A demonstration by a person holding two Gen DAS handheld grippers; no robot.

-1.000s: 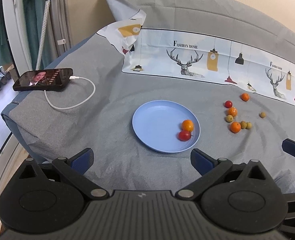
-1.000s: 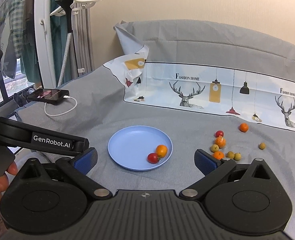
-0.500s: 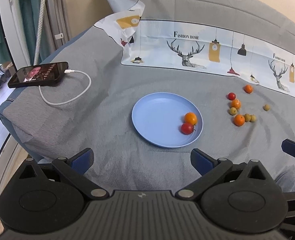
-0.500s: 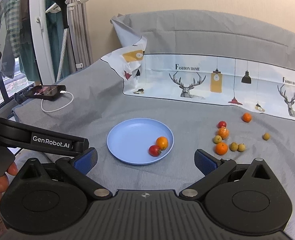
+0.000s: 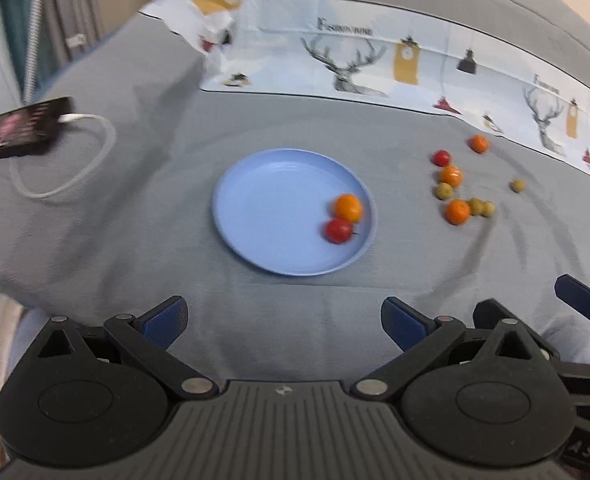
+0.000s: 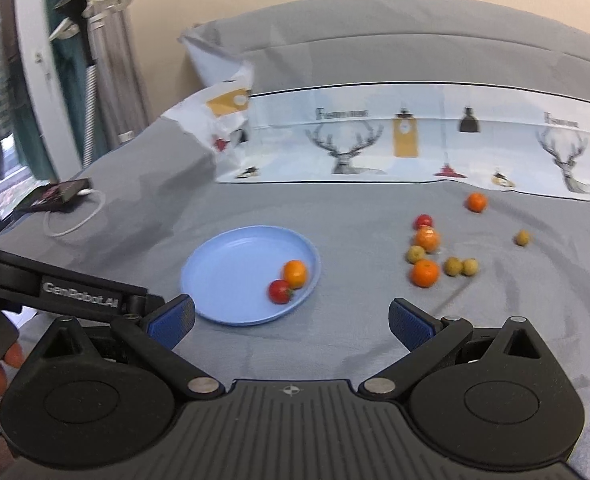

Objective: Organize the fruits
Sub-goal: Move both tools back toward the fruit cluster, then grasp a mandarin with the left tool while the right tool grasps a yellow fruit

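Note:
A blue plate [image 5: 271,200] [image 6: 231,264] lies on the grey cloth and holds an orange fruit [image 5: 348,207] [image 6: 295,273] and a red tomato [image 5: 338,231] [image 6: 280,291]. Several loose fruits lie to its right: small oranges [image 5: 457,211] [image 6: 425,273], a red tomato [image 5: 441,157] [image 6: 423,221] and small yellow-green fruits [image 5: 445,191] [image 6: 453,266]. My left gripper [image 5: 283,318] is open and empty, short of the plate. My right gripper [image 6: 291,322] is open and empty, short of the plate's near right rim.
A phone [image 5: 19,128] [image 6: 57,194] with a white charging cable [image 5: 75,164] lies at the left edge of the cloth. A printed deer cloth [image 5: 375,64] [image 6: 375,140] runs along the back. The right gripper's finger [image 5: 583,300] shows at the left view's right edge.
Both grippers have moved forward and lower toward the plate and fruits. The fruits and plate have not moved. Both grippers stay open.

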